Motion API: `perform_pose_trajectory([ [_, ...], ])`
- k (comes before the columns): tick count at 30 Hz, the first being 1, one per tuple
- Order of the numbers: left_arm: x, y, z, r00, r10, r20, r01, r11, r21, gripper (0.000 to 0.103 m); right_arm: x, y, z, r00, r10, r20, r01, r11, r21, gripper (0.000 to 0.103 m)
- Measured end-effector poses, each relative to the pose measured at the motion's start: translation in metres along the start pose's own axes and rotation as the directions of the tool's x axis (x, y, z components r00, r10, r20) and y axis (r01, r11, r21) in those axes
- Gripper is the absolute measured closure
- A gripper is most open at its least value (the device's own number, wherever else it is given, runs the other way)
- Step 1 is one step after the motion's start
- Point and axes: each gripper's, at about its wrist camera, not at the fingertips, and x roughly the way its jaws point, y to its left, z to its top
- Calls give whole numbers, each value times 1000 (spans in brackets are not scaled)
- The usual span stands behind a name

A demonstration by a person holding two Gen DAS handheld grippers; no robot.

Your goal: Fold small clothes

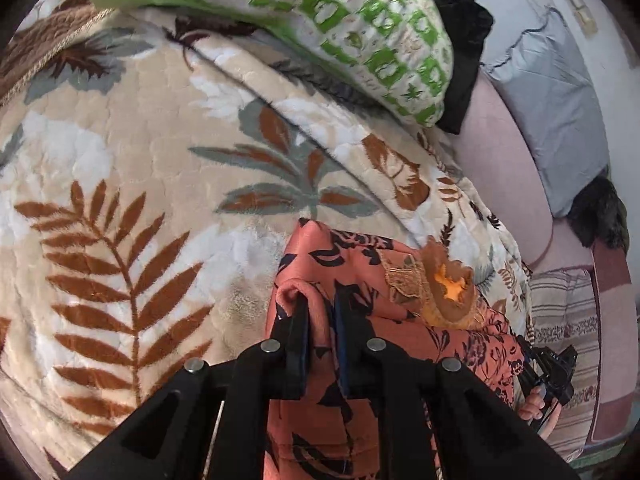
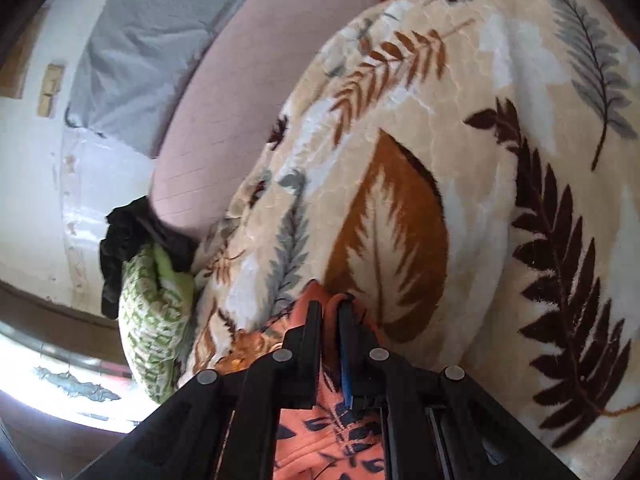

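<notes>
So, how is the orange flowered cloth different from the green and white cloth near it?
The orange flowered cloth has dark leaf prints; the green and white cloth has green blocks and stars. The orange one is clamped in the left tongs and the right tongs; the green one lies untouched beside black fabric. Both rest on the leaf-patterned blanket.

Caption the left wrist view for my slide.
Left hand-held gripper clamps the coral floral garment over the leaf-print blanket.

Left gripper (image 1: 320, 300) and right gripper (image 2: 330, 308), angled downward, seemingly clamped shut.
</notes>
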Motion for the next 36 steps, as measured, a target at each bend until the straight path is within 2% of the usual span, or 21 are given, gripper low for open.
perform_pose_trajectory([
  [2,4,13,-2,998,-60,12,60,996,-65,91,6,-23,3,998,55,-10,-54,996,72,93],
  [4,-8,25,-4,988,-142,64,149,982,-119,90,-13,-41,7,993,100,58,-106,988,116,92],
  [5,-20,29,-4,980,-156,123,174,974,-147,86,-27,-49,12,988,113,109,-127,983,133,92],
  [6,-36,33,-7,968,-155,196,189,968,-165,70,-44,-55,15,980,128,154,-151,978,148,89],
  [7,-54,35,-11,951,-144,273,196,965,-174,59,-60,-58,17,973,135,187,-164,975,148,82],
  [8,-74,34,-17,934,-109,341,180,967,-183,48,-76,-54,18,971,120,206,-147,982,121,78],
  [10,-105,21,-36,908,-58,415,129,981,-144,44,-99,-27,9,981,100,168,-94,995,-45,78],
  [11,-113,10,-46,908,-62,413,109,990,-92,44,-104,-10,-2,990,86,112,-70,987,-143,78],
  [13,-114,-17,-73,920,-52,388,52,999,9,43,-98,24,-37,1000,22,-16,-26,949,-314,78],
  [15,-100,-44,-105,938,-30,345,-2,996,92,43,-81,48,-83,991,-58,-120,-2,893,-449,78],
  [17,-75,-64,-136,955,-72,286,25,986,162,43,-58,66,-127,972,-134,-190,9,839,-544,78],
  [19,-48,-77,-155,973,-88,215,41,976,213,43,-35,76,-162,956,-165,-244,-12,806,-592,78],
  [21,-24,-84,-162,986,-43,162,0,967,256,43,-11,89,-187,942,-200,-270,-20,769,-638,78],
  [23,-11,-81,-164,983,24,183,-76,956,284,43,15,99,-203,931,-243,-274,-5,740,-673,78],
  [24,-7,-80,-163,984,34,173,-84,954,289,43,28,104,-206,928,-252,-273,0,736,-677,78],
  [26,-4,-77,-160,985,18,171,-66,958,279,43,52,116,-203,933,-257,-253,18,733,-680,78],
  [29,-1,-77,-159,985,16,169,-68,949,308,43,85,139,-177,956,-227,-185,46,742,-668,78],
  [31,0,-79,-159,985,16,175,-76,937,341,43,96,154,-145,983,-148,-111,50,791,-610,78],
  [34,1,-78,-155,985,4,173,-63,938,340,43,96,158,-106,998,-56,-41,30,881,-473,78],
  [36,-2,-76,-151,986,-14,167,-40,948,316,43,80,155,-98,999,-42,-5,35,893,-449,78],
])
